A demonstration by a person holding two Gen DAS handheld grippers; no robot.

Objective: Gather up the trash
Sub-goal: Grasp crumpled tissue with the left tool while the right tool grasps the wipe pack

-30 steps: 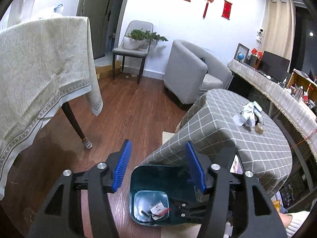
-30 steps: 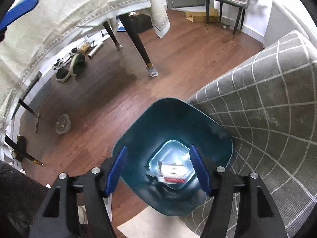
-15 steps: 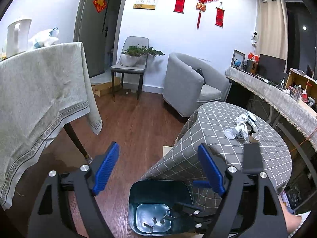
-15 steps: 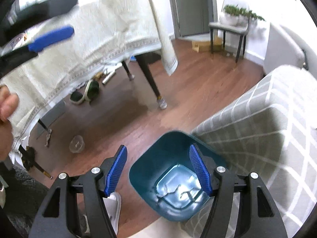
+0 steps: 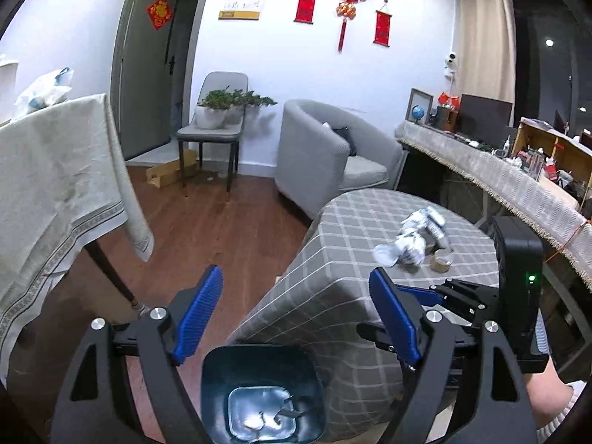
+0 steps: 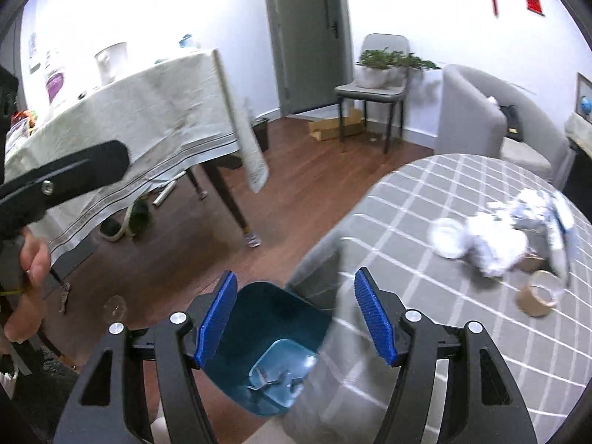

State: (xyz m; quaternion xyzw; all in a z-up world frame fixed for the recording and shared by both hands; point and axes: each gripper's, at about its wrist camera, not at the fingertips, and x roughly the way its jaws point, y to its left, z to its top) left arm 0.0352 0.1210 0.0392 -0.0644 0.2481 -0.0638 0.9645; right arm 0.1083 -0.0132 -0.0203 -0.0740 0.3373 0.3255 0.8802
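left gripper [image 5: 296,318] jaws wide and empty, right gripper [image 6: 296,318] parted and empty, teal bin [image 5: 261,392] below both, trash pile [image 6: 495,244] on checked table [image 6: 425,222] ahead-right of right gripper

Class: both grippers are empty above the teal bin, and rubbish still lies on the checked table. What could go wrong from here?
1. The crumpled paper, clear plastic cup and tape roll lie close together; grabbing one may knock another away.
2. The teal bin stands on the floor tight against the checked table, so a careless drop could miss it.
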